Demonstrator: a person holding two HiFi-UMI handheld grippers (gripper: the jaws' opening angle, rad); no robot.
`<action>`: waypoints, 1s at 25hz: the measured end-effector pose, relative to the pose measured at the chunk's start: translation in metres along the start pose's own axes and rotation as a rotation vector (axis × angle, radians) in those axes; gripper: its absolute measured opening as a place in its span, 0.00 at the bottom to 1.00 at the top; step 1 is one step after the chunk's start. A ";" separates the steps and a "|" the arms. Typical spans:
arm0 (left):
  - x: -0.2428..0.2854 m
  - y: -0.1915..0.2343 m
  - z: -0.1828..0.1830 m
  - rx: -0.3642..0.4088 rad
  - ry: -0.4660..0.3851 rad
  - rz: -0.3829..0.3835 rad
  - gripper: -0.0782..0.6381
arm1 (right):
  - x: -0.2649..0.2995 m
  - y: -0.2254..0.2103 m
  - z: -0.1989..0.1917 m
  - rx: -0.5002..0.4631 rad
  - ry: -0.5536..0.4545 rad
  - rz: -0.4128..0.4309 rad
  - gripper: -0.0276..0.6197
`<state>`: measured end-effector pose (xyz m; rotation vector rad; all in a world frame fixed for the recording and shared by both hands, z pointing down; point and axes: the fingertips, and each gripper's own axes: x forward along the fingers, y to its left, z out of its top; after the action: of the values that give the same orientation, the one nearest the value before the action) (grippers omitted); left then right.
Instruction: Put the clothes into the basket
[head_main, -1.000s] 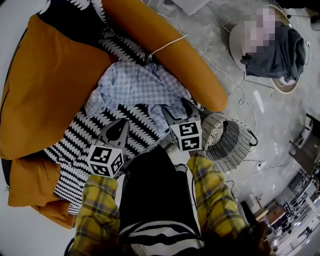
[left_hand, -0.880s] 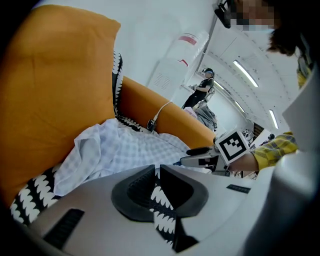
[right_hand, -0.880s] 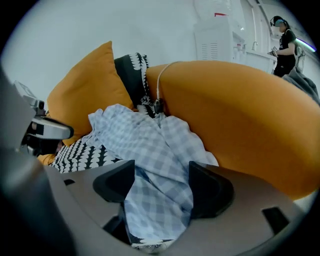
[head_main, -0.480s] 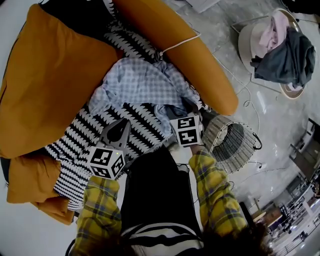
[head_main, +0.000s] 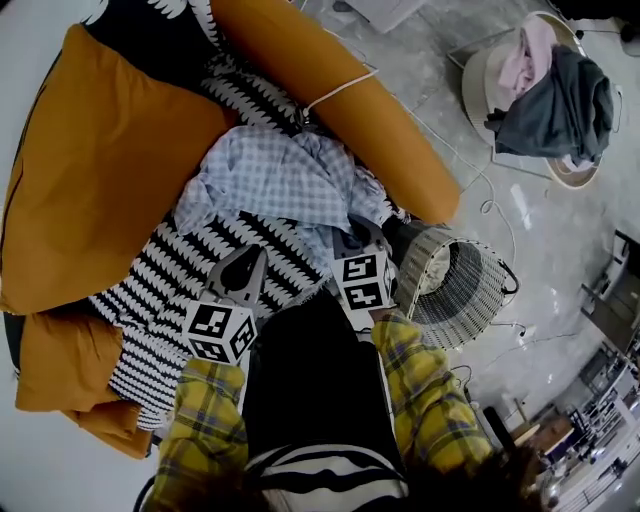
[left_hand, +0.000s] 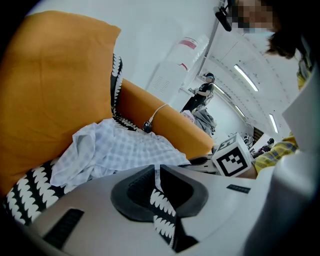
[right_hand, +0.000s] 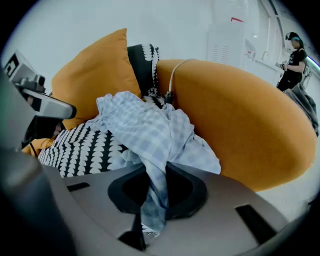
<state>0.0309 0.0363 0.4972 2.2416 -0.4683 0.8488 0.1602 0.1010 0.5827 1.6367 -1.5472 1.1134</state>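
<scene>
Containers: the wire basket (head_main: 480, 300) stands on the floor (head_main: 530, 225), just beside the end of the sofa's orange armrest (head_main: 340, 100). A second round basket (head_main: 472, 85) stands well apart from it. It holds a pink garment (head_main: 520, 60) and a dark grey garment (head_main: 560, 100) that hangs over its rim.

Task item: the checked shirt (head_main: 280, 180) is pale blue and white, and crumpled. It lies on the sofa's black-and-white patterned cover (head_main: 190, 270), between the orange cushion (head_main: 100, 170) and the armrest, outside both baskets.

Right tool (right_hand: 156, 170): the jaws have just been closing and now pinch a fold of the checked shirt at its near edge.

Left tool (left_hand: 156, 167): the jaws are pressed together with no cloth gripped, over the patterned cover beside the shirt
</scene>
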 end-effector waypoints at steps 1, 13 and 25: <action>0.000 -0.004 0.002 0.004 -0.003 -0.005 0.15 | -0.009 0.003 0.003 0.005 -0.029 0.002 0.16; -0.029 -0.074 0.029 0.107 -0.024 -0.093 0.15 | -0.139 0.023 0.057 0.060 -0.333 0.018 0.16; -0.067 -0.154 0.050 0.251 -0.075 -0.170 0.15 | -0.264 0.021 0.069 0.184 -0.589 0.053 0.16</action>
<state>0.0866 0.1148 0.3510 2.5088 -0.2088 0.7718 0.1612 0.1607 0.3162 2.1974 -1.8955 0.8567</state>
